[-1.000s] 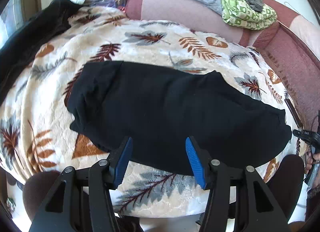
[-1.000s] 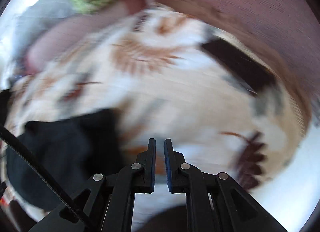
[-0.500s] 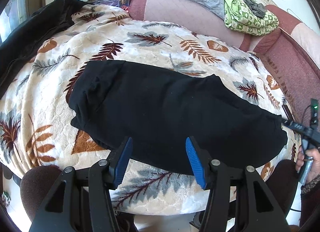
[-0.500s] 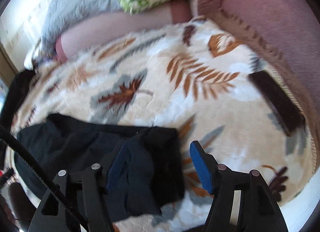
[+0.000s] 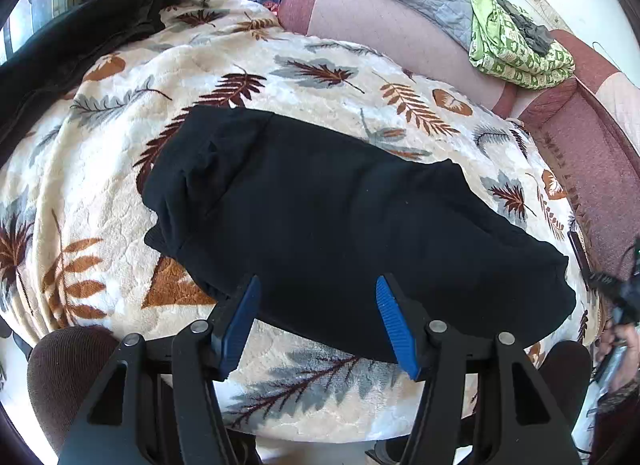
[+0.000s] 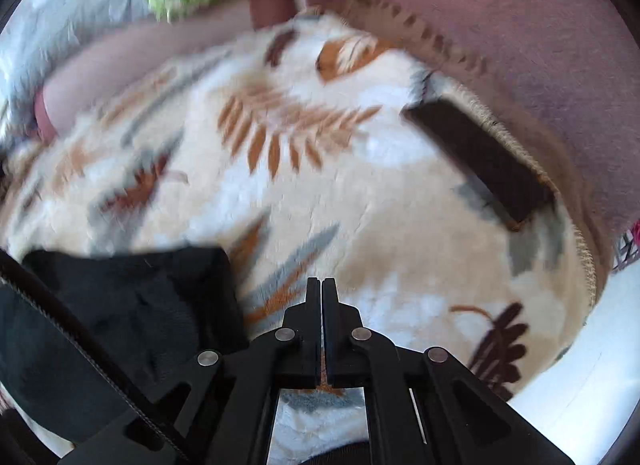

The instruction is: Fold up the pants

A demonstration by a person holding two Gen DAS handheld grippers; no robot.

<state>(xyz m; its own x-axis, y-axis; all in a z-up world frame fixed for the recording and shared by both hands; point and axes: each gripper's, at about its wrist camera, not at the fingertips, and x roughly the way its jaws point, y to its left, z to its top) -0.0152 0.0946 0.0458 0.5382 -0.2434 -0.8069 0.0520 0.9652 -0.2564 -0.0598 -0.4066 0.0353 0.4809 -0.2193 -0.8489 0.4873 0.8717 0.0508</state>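
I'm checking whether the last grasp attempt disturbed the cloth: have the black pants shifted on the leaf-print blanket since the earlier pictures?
No. In the left wrist view the black pants keep the same outline against the brown leaf on the leaf-print blanket.

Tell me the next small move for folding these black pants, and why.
Probably reopen the right hand-held gripper and shift it left onto the near end of the black pants. It is shut on nothing, over the leaf-print blanket beside the cloth, while the left hand-held gripper hangs open above the pants' near edge.
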